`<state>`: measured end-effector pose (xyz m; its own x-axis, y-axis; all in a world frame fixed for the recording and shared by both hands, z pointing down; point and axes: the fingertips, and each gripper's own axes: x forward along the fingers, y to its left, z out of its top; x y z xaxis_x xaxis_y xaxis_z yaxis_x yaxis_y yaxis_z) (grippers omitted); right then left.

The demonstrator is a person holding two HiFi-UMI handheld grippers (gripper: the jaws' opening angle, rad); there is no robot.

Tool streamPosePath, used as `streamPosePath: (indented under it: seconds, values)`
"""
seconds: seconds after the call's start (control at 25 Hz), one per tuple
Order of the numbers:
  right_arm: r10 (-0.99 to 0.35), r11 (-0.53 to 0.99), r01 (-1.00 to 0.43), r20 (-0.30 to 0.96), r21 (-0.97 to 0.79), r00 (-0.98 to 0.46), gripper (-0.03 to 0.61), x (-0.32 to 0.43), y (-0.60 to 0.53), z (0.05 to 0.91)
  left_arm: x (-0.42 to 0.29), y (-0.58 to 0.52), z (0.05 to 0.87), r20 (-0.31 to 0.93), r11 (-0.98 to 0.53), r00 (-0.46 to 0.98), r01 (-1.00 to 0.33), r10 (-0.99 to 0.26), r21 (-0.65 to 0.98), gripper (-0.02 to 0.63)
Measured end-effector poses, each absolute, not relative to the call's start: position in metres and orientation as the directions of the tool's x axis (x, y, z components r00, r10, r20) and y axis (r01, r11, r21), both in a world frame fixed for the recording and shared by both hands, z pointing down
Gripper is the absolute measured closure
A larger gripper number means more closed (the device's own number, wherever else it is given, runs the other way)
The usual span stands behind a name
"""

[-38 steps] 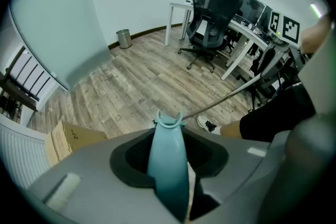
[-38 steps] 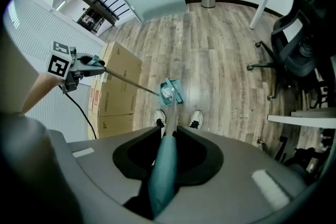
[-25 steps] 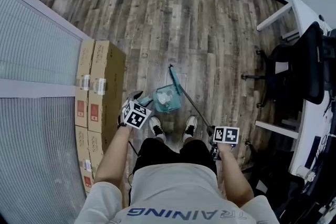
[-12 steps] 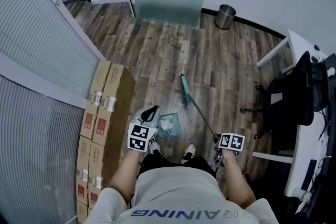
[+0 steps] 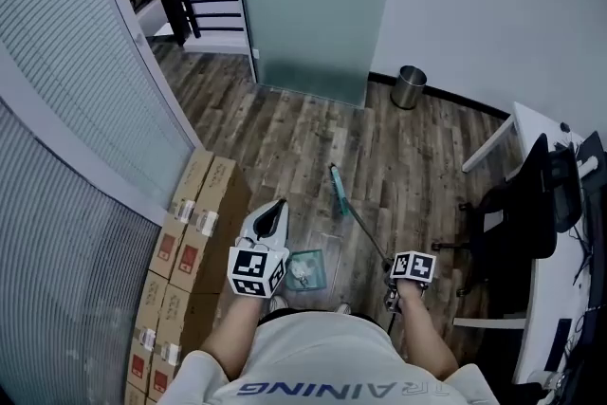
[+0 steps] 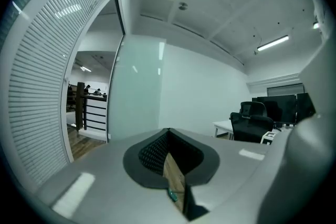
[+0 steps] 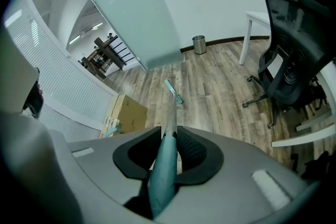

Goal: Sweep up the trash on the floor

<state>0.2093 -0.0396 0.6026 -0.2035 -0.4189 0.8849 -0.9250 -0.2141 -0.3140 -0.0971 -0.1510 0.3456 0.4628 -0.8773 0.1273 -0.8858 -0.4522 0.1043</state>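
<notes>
A teal broom lies slanted, its head on the wood floor and its handle running back to my right gripper, which is shut on it. In the right gripper view the teal grip sits clamped between the pads, the broom head far ahead. A teal dustpan with pale trash in it rests on the floor by the person's feet. My left gripper is raised above it, pointing nearly level. Its jaws have just been closing; nothing is between its pads.
Stacked cardboard boxes line the left, against a blind-covered glass wall. A metal bin stands at the far wall. A black office chair and a white desk are on the right.
The head camera has risen. My left gripper lifted from beside the dustpan, tipped towards level, and its jaws went from open to shut. The right gripper rose with the broom.
</notes>
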Motion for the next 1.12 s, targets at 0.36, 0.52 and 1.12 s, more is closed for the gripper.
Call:
streamPosePath:
  seconds: [0.36, 0.52, 1.12]
  values:
    - [-0.44, -0.166, -0.942, 0.877, -0.292, -0.194, 0.469, 0.199, -0.052, 0.599, -0.101, -0.155, 0.34, 0.109, -0.444, 0.454, -0.89, -0.884, 0.104, 0.611]
    - [-0.459, -0.151, -0.948, 0.869, -0.28, -0.184, 0.469, 0.195, -0.053, 0.593, -0.104, -0.151, 0.338, 0.106, -0.448, 0.459, -0.887, -0.882, 0.109, 0.611]
    - [-0.49, -0.182, -0.935, 0.852, -0.304, -0.182, 0.469, 0.192, -0.027, 0.585, -0.109, -0.137, 0.348, 0.143, -0.483, 0.492, -0.87, -0.859, 0.094, 0.611]
